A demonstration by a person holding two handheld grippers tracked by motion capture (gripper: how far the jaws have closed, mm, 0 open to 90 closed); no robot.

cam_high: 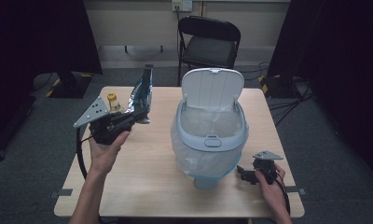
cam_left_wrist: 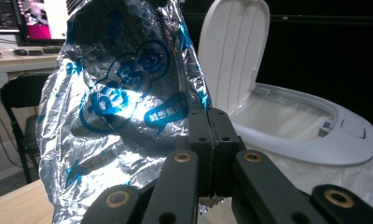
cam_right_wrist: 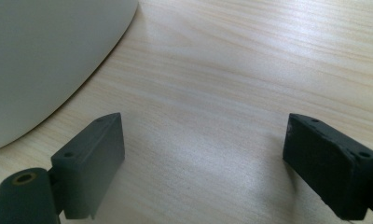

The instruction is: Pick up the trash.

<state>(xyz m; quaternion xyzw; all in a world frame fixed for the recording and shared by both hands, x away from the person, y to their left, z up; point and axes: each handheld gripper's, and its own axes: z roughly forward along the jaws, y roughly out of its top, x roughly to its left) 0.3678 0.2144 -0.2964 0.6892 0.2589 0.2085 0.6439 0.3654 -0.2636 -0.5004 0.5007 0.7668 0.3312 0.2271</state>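
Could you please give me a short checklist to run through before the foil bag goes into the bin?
1. Grip: left gripper shut on the foil bag, jaws pinching its edge: ok.
2. Bin lid stands open: ok.
3. Liner in the bin: ok.
4. Bag above the opening: not ok, off to the bin's left.
5. Right gripper open, resting on the table beside the bin: ok.
6. Bottle behind the left gripper, clearance: cannot tell.

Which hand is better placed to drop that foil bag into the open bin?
Left. The left hand-held gripper is already shut on the foil bag, raised beside the bin with its lid open. The right hand-held gripper rests open and empty by the bin's base.
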